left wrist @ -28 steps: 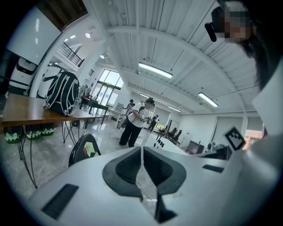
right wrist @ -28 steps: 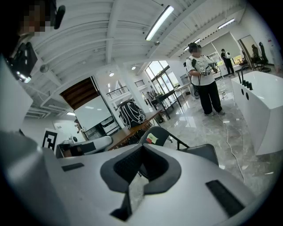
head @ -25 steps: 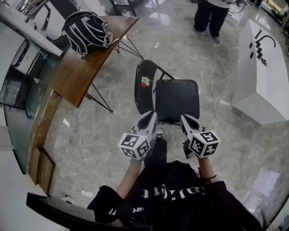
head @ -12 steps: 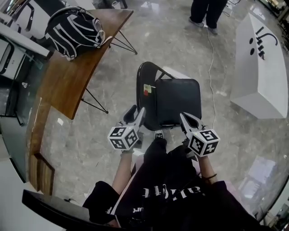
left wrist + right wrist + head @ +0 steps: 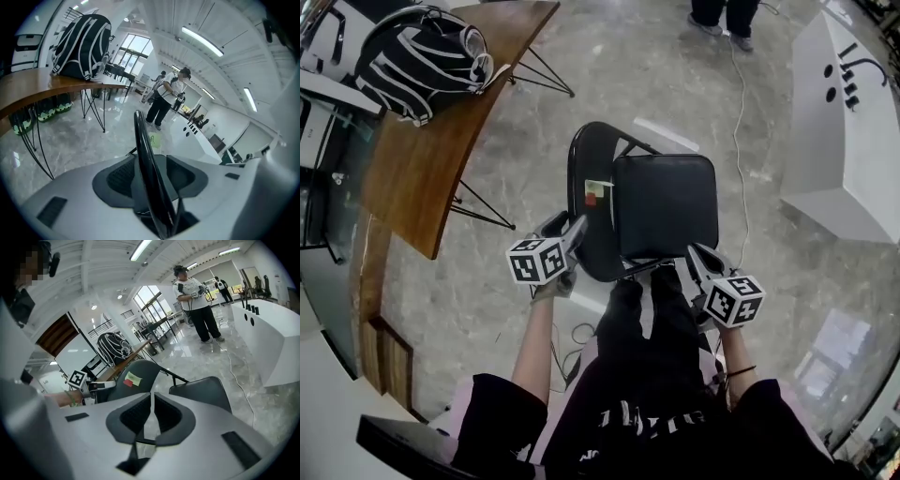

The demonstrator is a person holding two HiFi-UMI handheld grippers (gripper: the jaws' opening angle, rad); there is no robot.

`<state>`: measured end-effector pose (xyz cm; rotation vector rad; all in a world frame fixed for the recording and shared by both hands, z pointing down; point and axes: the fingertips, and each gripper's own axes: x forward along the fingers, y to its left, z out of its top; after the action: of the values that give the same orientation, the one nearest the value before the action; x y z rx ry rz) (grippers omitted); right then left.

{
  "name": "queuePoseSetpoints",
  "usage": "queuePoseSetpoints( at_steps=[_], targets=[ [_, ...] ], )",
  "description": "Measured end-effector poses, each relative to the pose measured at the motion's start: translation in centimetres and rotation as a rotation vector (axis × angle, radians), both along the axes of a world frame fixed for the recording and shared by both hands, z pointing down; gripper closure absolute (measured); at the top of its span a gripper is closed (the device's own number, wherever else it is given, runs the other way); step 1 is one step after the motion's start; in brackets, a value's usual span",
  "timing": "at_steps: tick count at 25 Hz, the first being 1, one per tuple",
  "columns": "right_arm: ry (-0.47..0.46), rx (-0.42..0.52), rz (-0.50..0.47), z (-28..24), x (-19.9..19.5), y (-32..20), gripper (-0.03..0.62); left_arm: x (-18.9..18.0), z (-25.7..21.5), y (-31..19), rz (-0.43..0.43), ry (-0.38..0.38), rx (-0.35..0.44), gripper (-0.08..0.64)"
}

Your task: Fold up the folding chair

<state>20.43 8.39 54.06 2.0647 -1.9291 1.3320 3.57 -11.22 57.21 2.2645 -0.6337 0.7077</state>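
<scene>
The folding chair stands unfolded on the floor, with a black seat [image 5: 664,204] and a black backrest [image 5: 584,178] that carries a small sticker. My left gripper [image 5: 567,232] is at the backrest's near edge. Its jaws are opening, and the thin black backrest rim [image 5: 143,150] runs between them with the pads standing clear of it. My right gripper [image 5: 699,259] hovers shut by the seat's near right corner with nothing in it. In the right gripper view the seat [image 5: 206,389] and backrest [image 5: 136,373] lie just ahead of the shut right gripper [image 5: 151,399].
A wooden table [image 5: 422,169] on thin black legs stands to the left, with a black-and-white backpack [image 5: 417,52] on it. A white counter [image 5: 844,122] is to the right. A cable [image 5: 737,141] trails across the marble floor. A person [image 5: 194,301] stands beyond the chair.
Both grippers came down toward the chair. The left one swung out to the backrest's edge and its jaws went from shut to wide apart around the rim. The right one stayed shut.
</scene>
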Motion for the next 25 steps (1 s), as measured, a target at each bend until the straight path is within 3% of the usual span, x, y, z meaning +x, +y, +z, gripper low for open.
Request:
queuePoseSetpoints(
  at_steps=[8,11,18,21,25],
  targets=[
    [0.01,-0.04,-0.078,4.7,4.2,-0.8,0.577,1.0,1.5,0.0,-0.071,-0.092,-0.006,0.368],
    [0.013,-0.047,-0.097,6.0,5.6,-1.0,0.577,0.7,1.8,-0.2,-0.117,-0.135,-0.002,0.406],
    [0.041,-0.101,-0.113,10.3,10.0,-0.5,0.572,0.5,2.1,-0.3,-0.172,-0.267,0.048,0.407],
    [0.04,-0.147,-0.127,13.3,12.0,0.0,0.488,0.6,2.3,-0.5,-0.185,-0.33,0.068,0.408],
    [0.038,-0.196,-0.136,17.7,14.7,0.6,0.451,0.6,2.5,-0.5,-0.22,-0.383,0.093,0.407]
  ],
)
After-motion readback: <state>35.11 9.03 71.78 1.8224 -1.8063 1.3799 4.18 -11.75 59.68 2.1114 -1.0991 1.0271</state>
